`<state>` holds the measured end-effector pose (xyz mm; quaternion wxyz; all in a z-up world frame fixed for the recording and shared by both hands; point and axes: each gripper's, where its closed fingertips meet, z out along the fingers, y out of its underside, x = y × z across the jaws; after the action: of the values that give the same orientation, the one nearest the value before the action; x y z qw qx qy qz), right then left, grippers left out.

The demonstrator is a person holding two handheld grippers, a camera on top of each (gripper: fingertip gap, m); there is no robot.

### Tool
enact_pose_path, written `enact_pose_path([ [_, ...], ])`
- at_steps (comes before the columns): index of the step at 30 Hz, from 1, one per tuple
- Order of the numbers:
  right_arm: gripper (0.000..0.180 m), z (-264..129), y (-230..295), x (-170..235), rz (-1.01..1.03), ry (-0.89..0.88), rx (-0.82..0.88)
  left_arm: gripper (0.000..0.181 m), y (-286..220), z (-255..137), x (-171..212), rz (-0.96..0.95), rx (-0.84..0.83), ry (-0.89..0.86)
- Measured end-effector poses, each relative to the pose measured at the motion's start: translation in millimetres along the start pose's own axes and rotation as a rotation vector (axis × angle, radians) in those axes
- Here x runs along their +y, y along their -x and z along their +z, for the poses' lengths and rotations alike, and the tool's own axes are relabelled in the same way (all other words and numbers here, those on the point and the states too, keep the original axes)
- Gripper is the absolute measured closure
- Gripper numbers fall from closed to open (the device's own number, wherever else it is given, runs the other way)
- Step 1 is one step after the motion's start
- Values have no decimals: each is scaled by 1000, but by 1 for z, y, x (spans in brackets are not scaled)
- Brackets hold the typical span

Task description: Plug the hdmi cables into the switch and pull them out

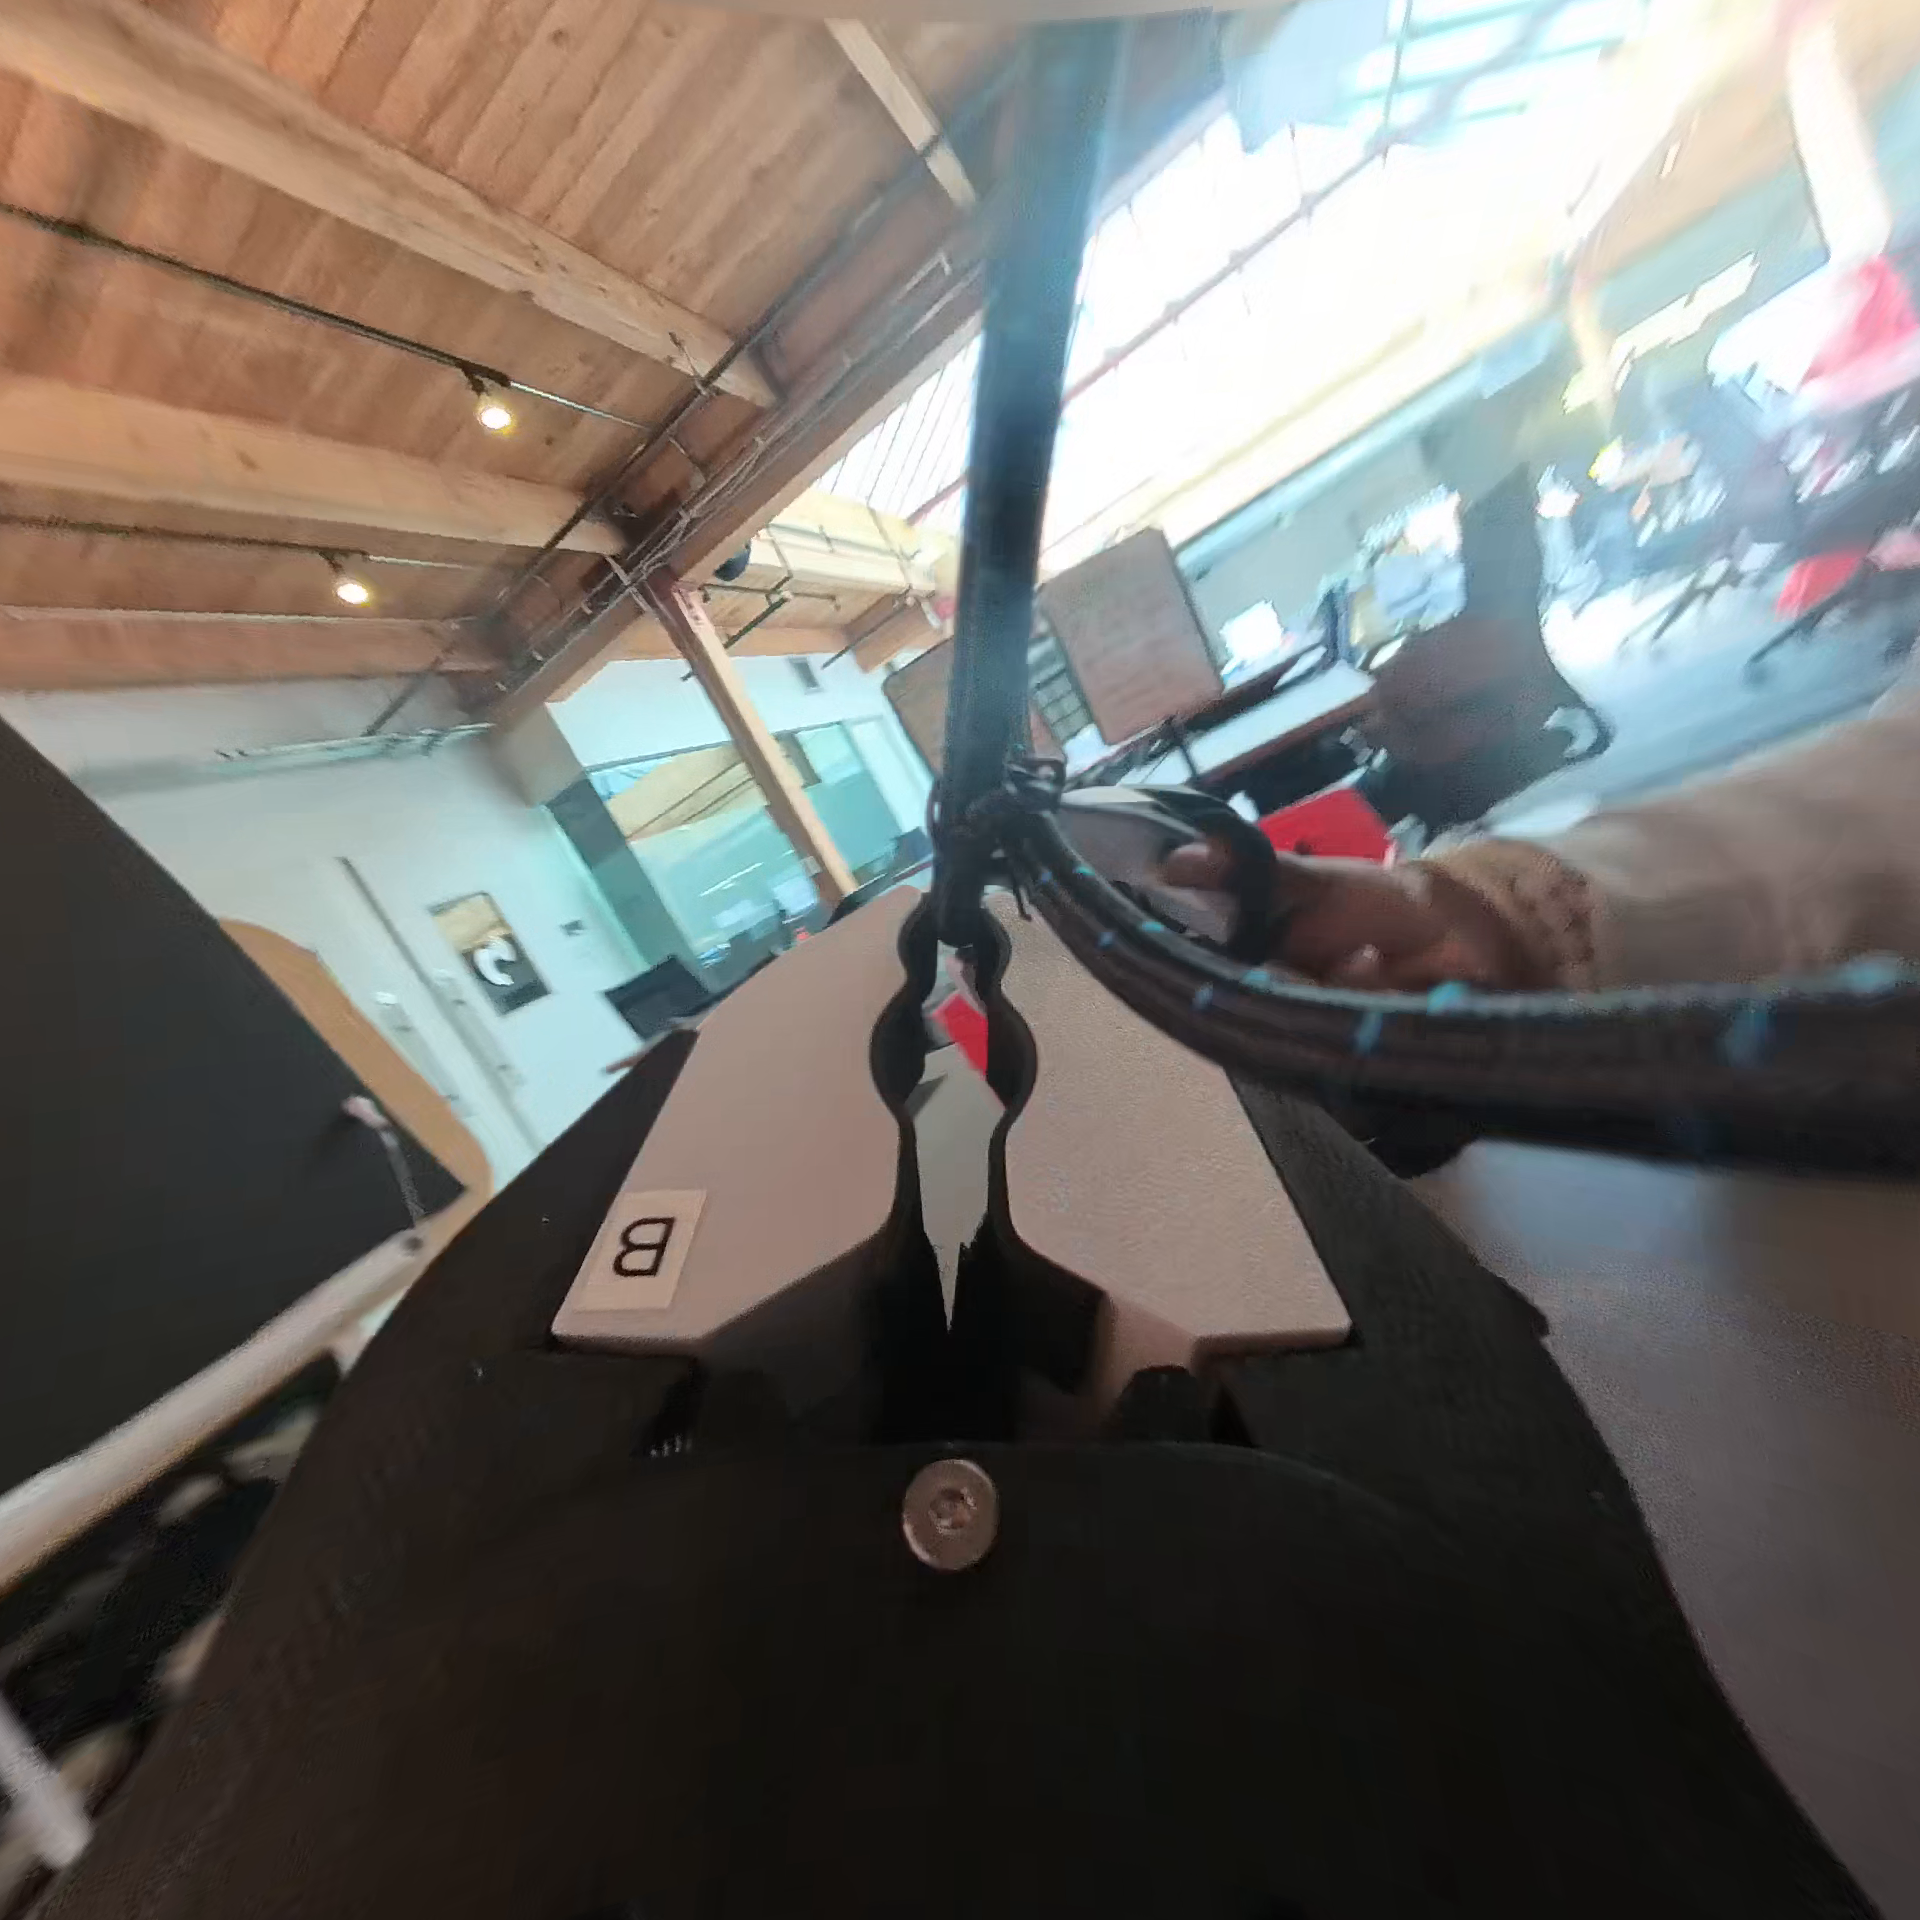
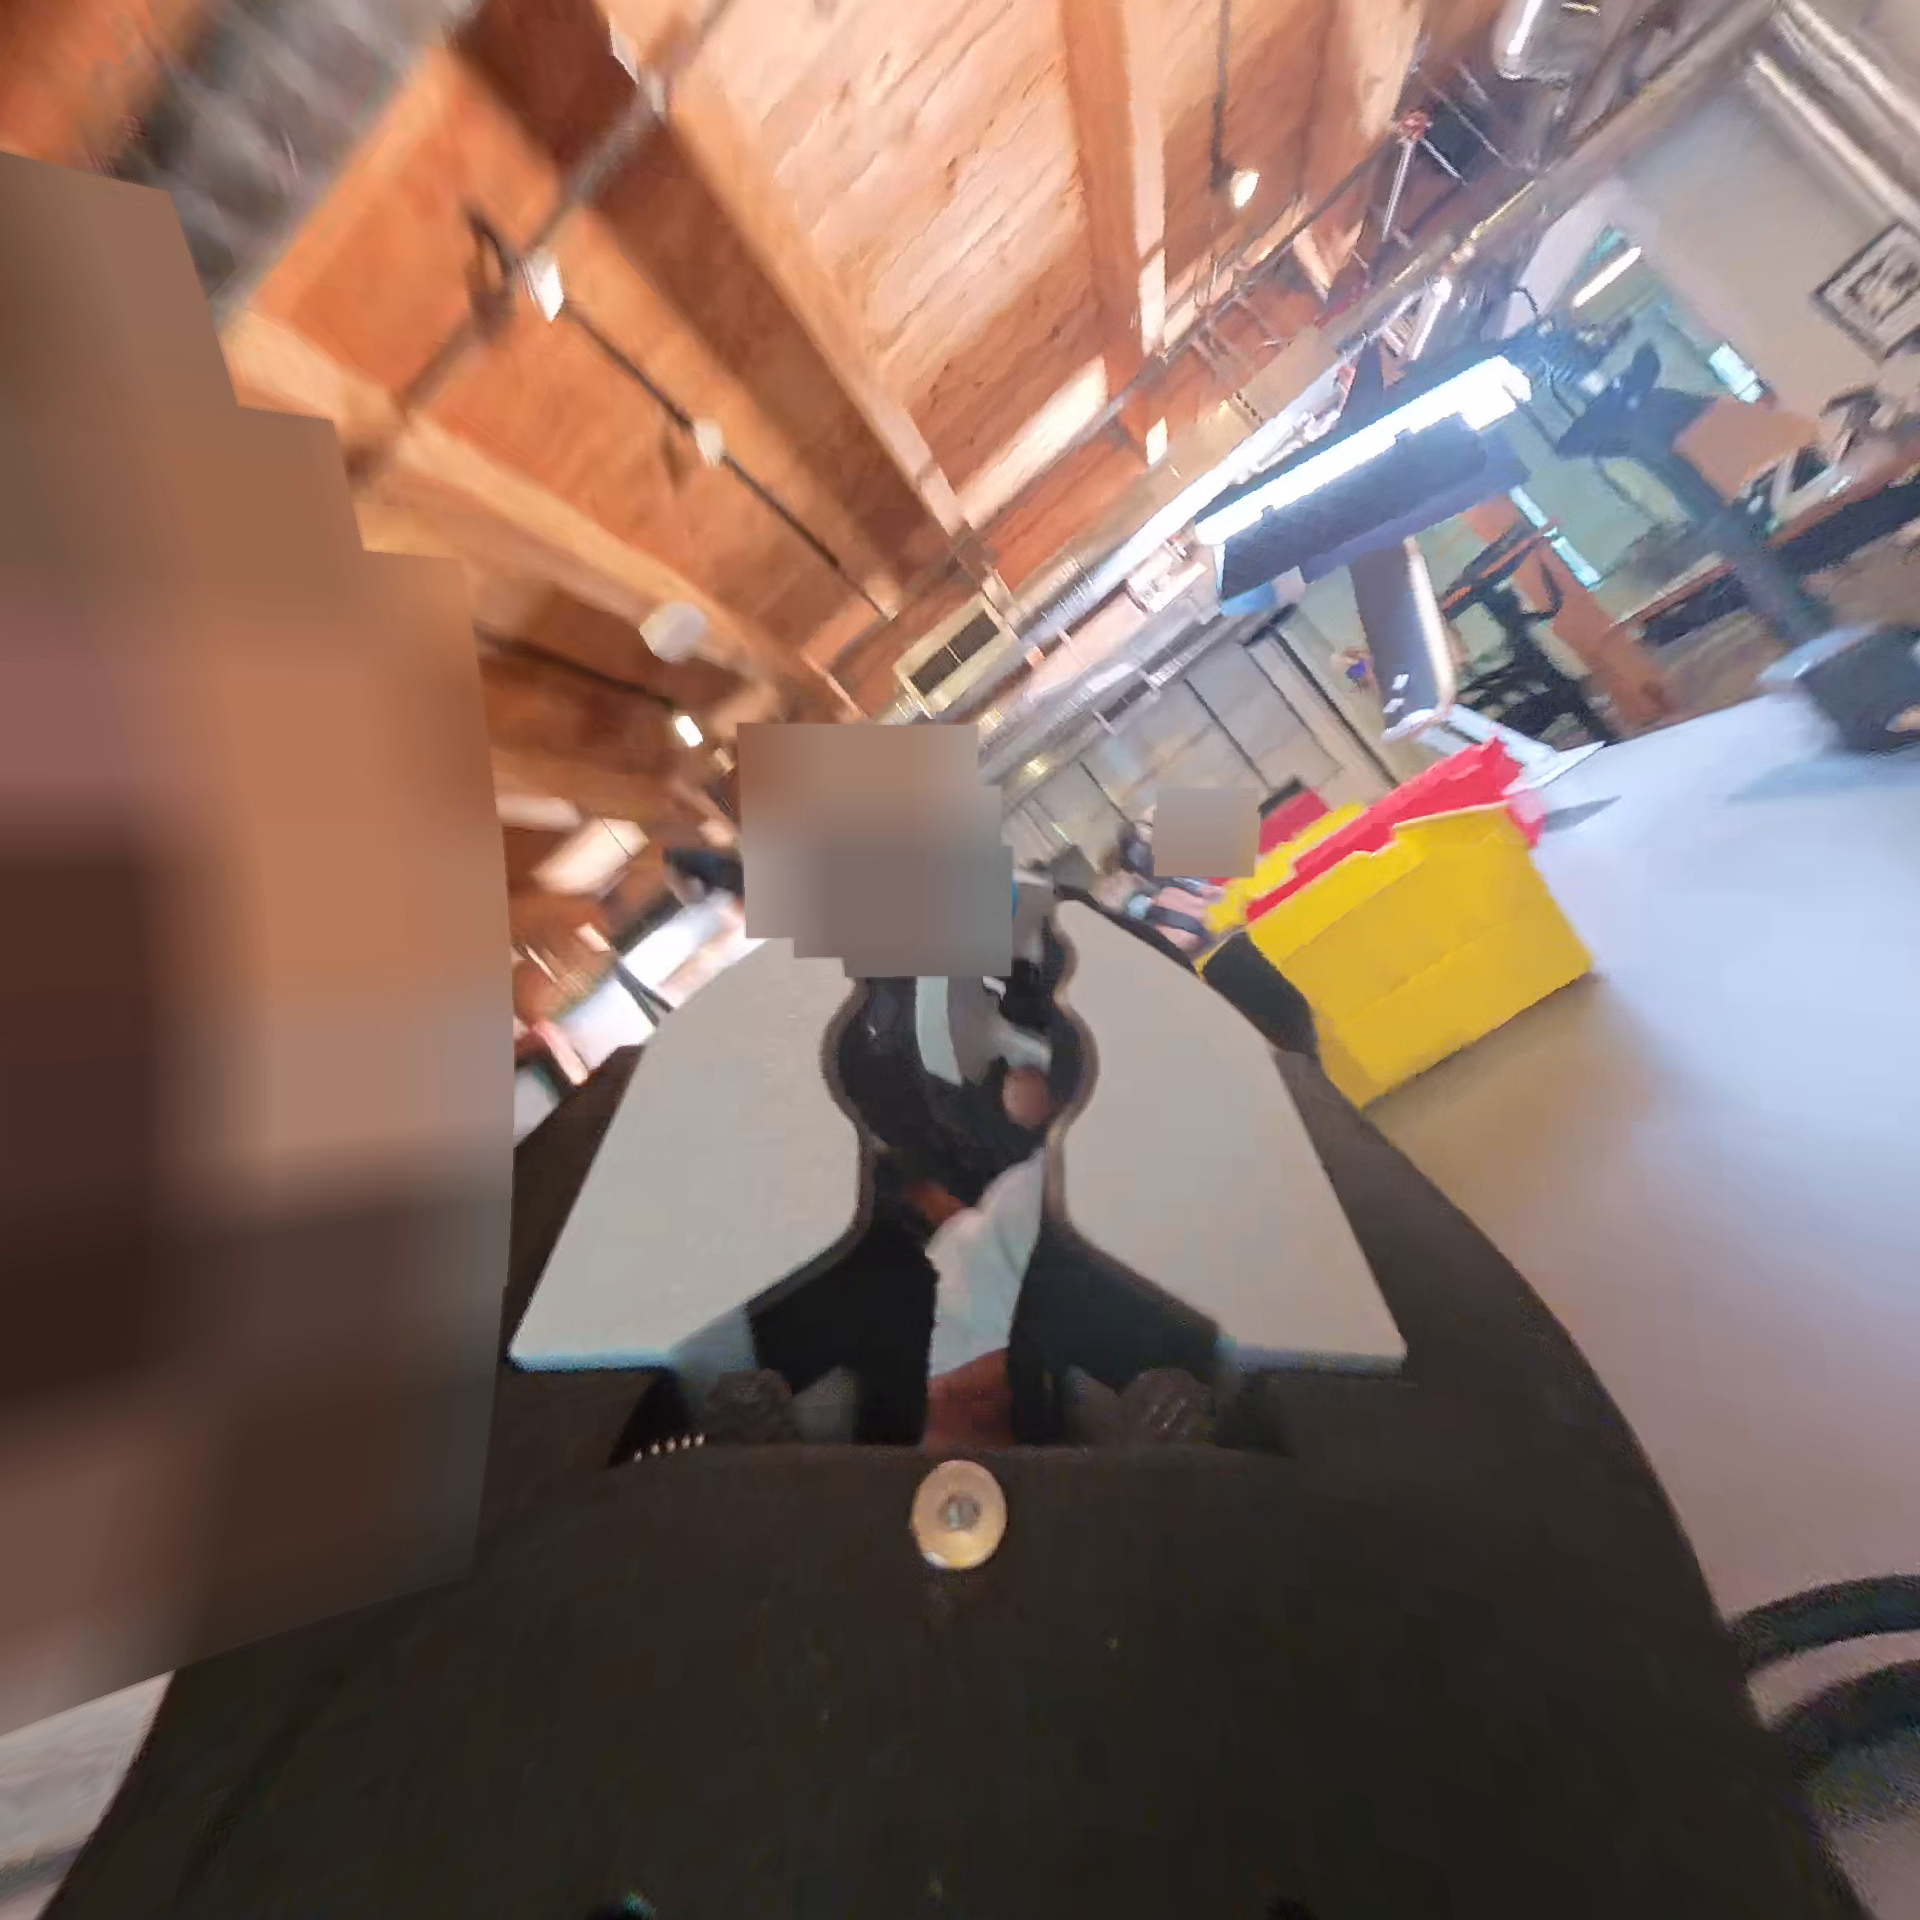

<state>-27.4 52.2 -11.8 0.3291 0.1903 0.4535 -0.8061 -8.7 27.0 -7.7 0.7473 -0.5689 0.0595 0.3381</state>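
Pinching between the left fingers [image 1: 899,971], the bundled hdmi cables [image 1: 1013,582] rise upward.

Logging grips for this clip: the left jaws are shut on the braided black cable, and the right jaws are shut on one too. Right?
Half right. In the right wrist view the right gripper holds nothing. The left gripper does pinch the braided black cable.

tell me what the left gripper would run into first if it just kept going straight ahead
The left gripper is shut on the black cable bundle at its tips. Beyond it, probably the other gripper in the person's hand, slightly right, though depth is unclear.
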Motion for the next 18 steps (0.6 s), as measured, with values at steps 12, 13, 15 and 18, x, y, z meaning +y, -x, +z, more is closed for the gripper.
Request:
enact_pose_path([
  [12, 144, 7, 25, 23, -827, 353, 136, 175, -14, -4, -8, -274, 179, -76],
  [13, 144, 6, 23, 26, -822, 368, 135, 176, -15, -4, -8, -281, 186, -75],
  [15, 150, 5, 20, 28, -834, 379, 139, 176, -16, -4, -7, -288, 197, -72],
  [18, 159, 3, 19, 28, -872, 395, 148, 176, -18, -4, -8, -306, 215, -77],
])
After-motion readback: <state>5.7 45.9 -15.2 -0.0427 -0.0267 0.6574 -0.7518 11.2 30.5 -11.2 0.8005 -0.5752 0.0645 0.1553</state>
